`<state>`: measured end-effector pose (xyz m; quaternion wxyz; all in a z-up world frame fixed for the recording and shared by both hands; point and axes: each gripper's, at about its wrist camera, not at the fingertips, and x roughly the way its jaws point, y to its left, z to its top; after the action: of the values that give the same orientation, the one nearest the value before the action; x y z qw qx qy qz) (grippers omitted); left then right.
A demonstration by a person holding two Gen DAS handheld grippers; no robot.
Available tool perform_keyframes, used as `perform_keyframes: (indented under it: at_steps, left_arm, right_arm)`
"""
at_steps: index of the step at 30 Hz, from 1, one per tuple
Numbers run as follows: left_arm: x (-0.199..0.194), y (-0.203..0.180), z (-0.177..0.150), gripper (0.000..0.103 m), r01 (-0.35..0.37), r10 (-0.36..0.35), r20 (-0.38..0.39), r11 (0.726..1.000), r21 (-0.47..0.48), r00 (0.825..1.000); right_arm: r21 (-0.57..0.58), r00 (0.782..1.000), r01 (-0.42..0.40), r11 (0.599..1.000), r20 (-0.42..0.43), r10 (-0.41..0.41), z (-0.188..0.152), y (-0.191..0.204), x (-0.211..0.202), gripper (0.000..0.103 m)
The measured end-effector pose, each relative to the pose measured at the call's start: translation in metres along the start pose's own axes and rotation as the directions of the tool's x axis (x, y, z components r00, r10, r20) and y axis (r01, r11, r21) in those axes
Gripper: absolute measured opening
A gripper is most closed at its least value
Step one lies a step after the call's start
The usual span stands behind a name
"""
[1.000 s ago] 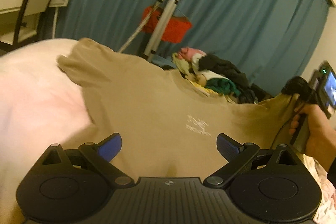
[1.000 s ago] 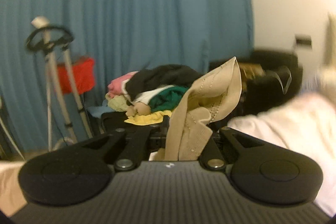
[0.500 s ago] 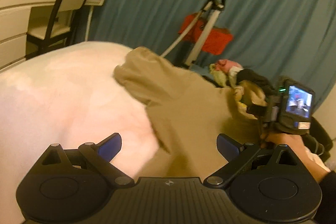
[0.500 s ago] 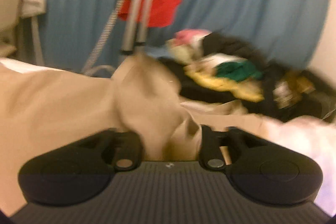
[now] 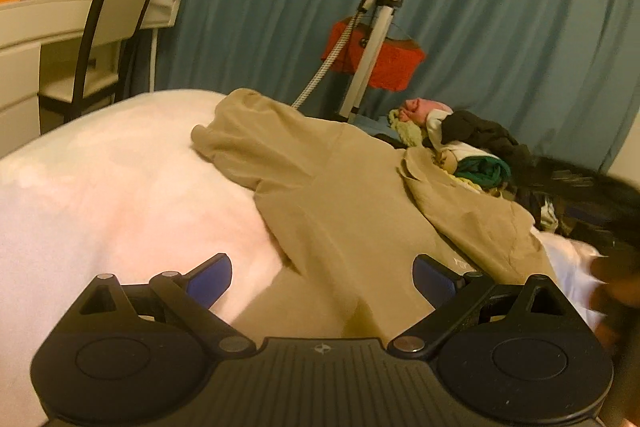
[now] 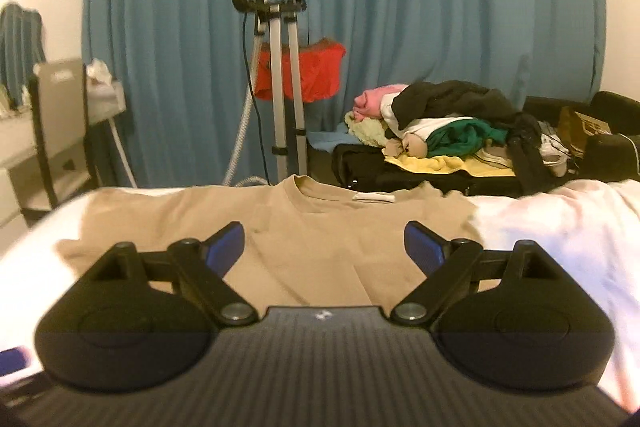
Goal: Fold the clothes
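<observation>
A tan T-shirt point(image 5: 344, 199) lies on the pale pink bed point(image 5: 112, 187), its right side folded over toward the middle. In the right wrist view the tan T-shirt point(image 6: 312, 239) lies flat with its collar and white label facing away. My left gripper point(image 5: 322, 277) is open and empty, just above the shirt's near edge. My right gripper point(image 6: 324, 245) is open and empty, hovering over the shirt's body. A dark blur at the right edge of the left wrist view is the other hand point(image 5: 616, 291).
A heap of mixed clothes point(image 6: 440, 127) sits on a black case beyond the bed. A garment steamer stand point(image 6: 276, 75) with a red bag point(image 6: 304, 75) stands before the blue curtain point(image 6: 440, 7). A chair point(image 5: 108, 39) and white desk are at the left.
My right gripper carried the shirt's side across, let it go and opened; it has drawn back. The shirt now lies folded over on the bed. My left gripper stayed open.
</observation>
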<state>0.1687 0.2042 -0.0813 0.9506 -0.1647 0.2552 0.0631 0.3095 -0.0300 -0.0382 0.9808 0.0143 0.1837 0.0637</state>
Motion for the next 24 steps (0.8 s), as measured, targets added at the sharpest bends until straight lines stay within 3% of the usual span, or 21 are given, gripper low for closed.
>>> perform_keyframes:
  at_steps: [7, 13, 19, 24]
  left_arm:
    - [-0.048, -0.027, -0.012, 0.098, 0.084, -0.086, 0.023, 0.993, 0.082, 0.996]
    - [-0.098, -0.048, -0.026, 0.098, 0.137, -0.141, 0.019, 0.981, 0.139, 0.990]
    - [-0.143, -0.071, -0.047, 0.099, 0.156, -0.170, 0.041, 0.961, 0.229, 0.985]
    - [-0.158, -0.080, -0.065, 0.099, 0.159, -0.174, 0.041, 0.956, 0.245, 0.984]
  right_arm:
    - [0.079, 0.999, -0.022, 0.997, 0.034, 0.019, -0.009, -0.020, -0.141, 0.088]
    - [0.087, 0.998, -0.024, 0.996, 0.066, 0.018, -0.039, -0.030, -0.229, 0.088]
    - [0.112, 0.998, -0.022, 0.993, 0.062, 0.015, -0.059, -0.044, -0.268, 0.088]
    - [0.152, 0.998, -0.023, 0.988, 0.067, 0.013, -0.066, -0.059, -0.281, 0.088]
